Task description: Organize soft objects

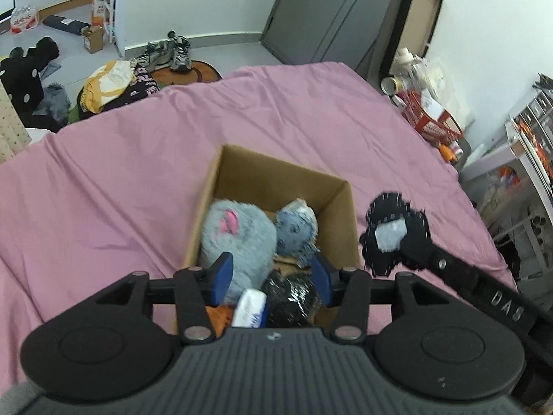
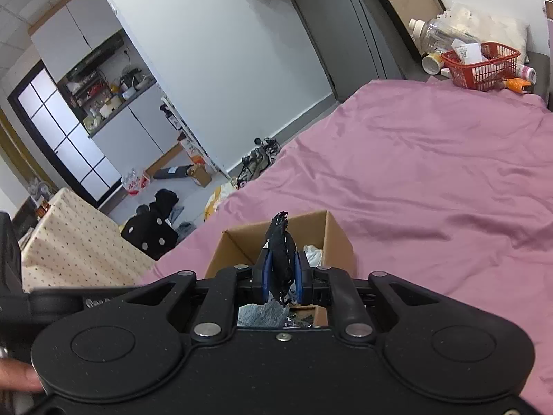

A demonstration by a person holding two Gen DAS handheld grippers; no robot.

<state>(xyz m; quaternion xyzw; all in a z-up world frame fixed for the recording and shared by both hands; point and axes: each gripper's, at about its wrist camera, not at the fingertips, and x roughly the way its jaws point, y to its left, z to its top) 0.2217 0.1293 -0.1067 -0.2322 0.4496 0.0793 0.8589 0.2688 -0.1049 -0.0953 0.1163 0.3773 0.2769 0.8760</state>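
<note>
An open cardboard box [image 1: 345, 221] sits on the pink bedsheet [image 1: 103, 190]. Inside lie a big grey plush with pink marks [image 1: 235, 235], a smaller blue-grey plush [image 1: 297, 228], a black shiny item [image 1: 290, 297] and a white-blue packet [image 1: 250, 307]. My left gripper [image 1: 273, 276] is open and empty just above the box's near side. My right gripper [image 2: 281, 273] is shut on a black fuzzy pouch [image 2: 280, 249], held over the box [image 2: 335, 231]. In the left wrist view the pouch [image 1: 394, 231] hangs beside the box's right wall.
A red basket [image 2: 480, 64] with bottles stands past the bed's far corner. Clothes and shoes [image 1: 166, 53] lie on the floor beyond the bed. A dotted cream cover [image 2: 76, 242] is at the left. A shelf unit [image 1: 532, 145] stands at the right.
</note>
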